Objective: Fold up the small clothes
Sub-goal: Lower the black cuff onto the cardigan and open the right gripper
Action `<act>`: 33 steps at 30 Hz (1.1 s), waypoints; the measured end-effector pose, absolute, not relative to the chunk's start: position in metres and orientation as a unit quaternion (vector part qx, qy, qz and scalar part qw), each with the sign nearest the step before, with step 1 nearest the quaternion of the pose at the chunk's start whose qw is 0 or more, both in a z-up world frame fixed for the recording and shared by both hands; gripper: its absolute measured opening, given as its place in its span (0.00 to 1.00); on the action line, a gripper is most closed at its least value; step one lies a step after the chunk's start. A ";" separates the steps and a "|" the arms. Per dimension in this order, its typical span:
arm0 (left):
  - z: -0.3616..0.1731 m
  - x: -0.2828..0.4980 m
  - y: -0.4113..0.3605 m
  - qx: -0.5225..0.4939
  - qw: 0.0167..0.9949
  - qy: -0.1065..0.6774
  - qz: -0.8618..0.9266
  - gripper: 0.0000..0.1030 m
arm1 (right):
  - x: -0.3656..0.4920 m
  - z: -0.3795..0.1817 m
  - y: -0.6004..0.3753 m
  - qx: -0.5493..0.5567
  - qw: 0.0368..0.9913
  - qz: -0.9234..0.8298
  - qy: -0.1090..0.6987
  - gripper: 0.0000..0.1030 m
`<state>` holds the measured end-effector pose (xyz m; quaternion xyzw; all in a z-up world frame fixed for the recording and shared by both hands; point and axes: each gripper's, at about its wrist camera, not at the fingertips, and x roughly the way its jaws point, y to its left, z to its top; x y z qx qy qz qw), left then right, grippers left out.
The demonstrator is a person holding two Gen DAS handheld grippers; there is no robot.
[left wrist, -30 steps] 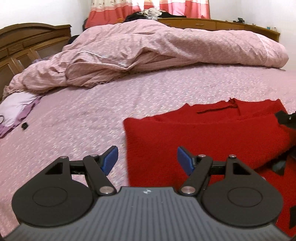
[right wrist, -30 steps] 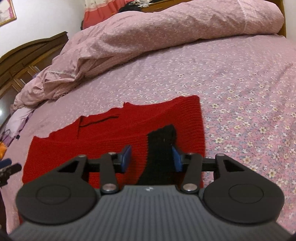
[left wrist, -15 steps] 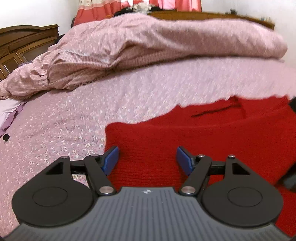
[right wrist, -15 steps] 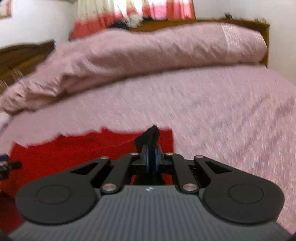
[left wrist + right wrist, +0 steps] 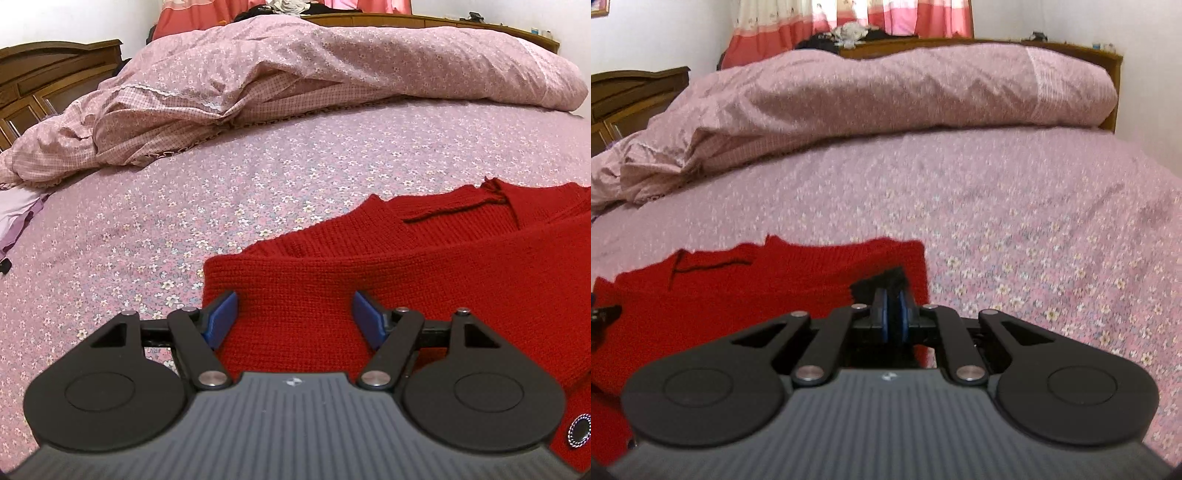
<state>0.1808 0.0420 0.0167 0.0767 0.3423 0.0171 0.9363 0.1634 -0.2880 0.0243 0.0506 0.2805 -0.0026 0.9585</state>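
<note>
My left gripper (image 5: 293, 317) stands spread, its 2 blue pads (image 5: 221, 319) apart with nothing pinched; red knit shows between them, and whether the pads touch it I cannot tell. My right gripper (image 5: 894, 314) is pressed together on a black patch (image 5: 886, 280) of the red sweater (image 5: 757, 291), the black knit bunched up between and above the 2 pads.

The red sweater (image 5: 424, 280) lies on the bed (image 5: 295, 177), on the flowered pink sheet at its near edge. In the left wrist view its left corner sits just beside my left pad, and its neckline runs along the far edge of the garment. In the right wrist view its right edge falls just beside my closed pads, with open sheet to the right of it. A dark round button (image 5: 579, 431) shows on the knit at the lower right of the left wrist view.

A crumpled pink quilt (image 5: 295, 74) is heaped along the far side of the bed. A wooden headboard (image 5: 48, 77) stands at the left corner. Red and white curtains (image 5: 849, 14) hang behind. The right wrist view is slightly blurred.
</note>
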 end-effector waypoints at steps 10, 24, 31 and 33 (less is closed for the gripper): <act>0.014 0.174 0.042 0.087 0.940 0.327 0.046 0.74 | 0.162 0.050 -0.281 0.023 0.971 -0.025 0.238 0.09; 0.026 0.177 0.058 0.017 0.930 0.360 0.067 0.83 | 0.162 0.032 -0.287 0.034 0.954 -0.024 0.297 0.18; 0.051 0.157 0.049 0.026 0.926 0.374 0.054 0.83 | 0.132 0.053 -0.283 0.027 0.963 -0.024 0.268 0.40; 0.055 0.152 0.045 0.027 0.924 0.379 0.050 0.83 | 0.123 0.059 -0.281 0.028 0.965 -0.012 0.261 0.41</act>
